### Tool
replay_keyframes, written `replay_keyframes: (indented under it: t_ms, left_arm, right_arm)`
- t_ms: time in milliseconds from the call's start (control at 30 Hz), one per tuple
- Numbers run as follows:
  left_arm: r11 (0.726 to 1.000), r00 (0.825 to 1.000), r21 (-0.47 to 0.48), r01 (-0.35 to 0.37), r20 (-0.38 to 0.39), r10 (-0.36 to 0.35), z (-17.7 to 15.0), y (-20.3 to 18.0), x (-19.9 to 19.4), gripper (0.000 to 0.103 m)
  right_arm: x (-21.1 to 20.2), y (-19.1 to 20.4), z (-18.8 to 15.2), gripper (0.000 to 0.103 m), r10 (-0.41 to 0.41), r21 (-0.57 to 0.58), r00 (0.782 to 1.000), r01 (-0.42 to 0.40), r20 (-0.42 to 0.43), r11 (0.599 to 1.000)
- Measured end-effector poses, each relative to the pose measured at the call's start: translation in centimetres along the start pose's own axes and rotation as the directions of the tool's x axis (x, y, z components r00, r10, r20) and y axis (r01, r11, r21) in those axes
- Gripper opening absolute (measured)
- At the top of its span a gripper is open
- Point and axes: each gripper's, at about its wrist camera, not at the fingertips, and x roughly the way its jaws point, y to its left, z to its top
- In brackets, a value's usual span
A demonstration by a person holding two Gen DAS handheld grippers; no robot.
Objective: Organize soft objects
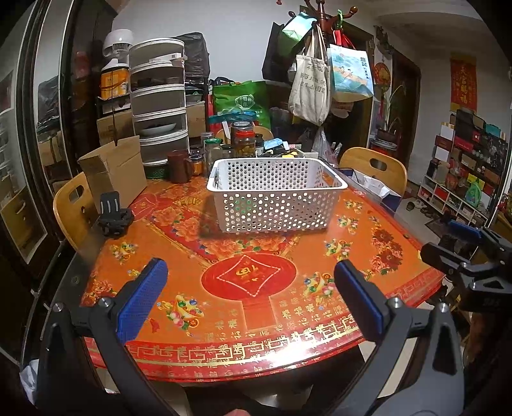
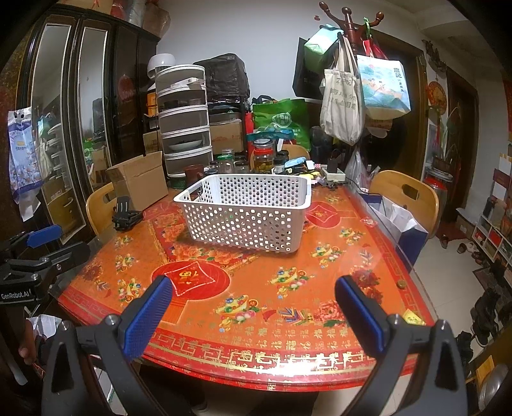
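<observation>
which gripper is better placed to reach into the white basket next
Slightly the left, a hedged call. Both grippers, left gripper and right gripper, hang open and empty at the near table edge; the white basket faces the left more squarely.

White perforated plastic basket (image 1: 276, 195) (image 2: 246, 212), upright, apparently empty, on red-orange tablecloth (image 1: 256, 297) (image 2: 256, 288)

Baskets: one white perforated basket (image 1: 275, 195) on the counter (image 1: 256, 307).
Tools: two, the left tool (image 1: 251, 300) and the right tool (image 2: 252, 315), each with two blue pads.
Cardboard boxes on the counter: one open cardboard box (image 1: 113, 174).
Black clamp mounts: one black mount (image 1: 113, 214) beside the box.
Wooden chairs: two, a left chair (image 1: 72, 208) and a right chair (image 1: 374, 164).
Glass jars: several in a cluster of jars (image 1: 230, 144); exact number unclear.
Drawer towers: one drawer tower (image 1: 158, 105).
Coat stands: one coat stand (image 1: 321, 19) hung with several bags.
</observation>
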Motion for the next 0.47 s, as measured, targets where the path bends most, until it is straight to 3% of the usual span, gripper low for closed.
replay_keyframes:
  t_ms: [467]
  left_arm:
    - [1.000, 1.000, 0.013, 0.008, 0.014, -0.008, -0.05, 0.06, -0.44, 0.103]
  right_arm:
    - [0.53, 0.07, -0.17, 0.101, -0.005, 0.000, 1.000, 0.005, -0.017, 1.000]
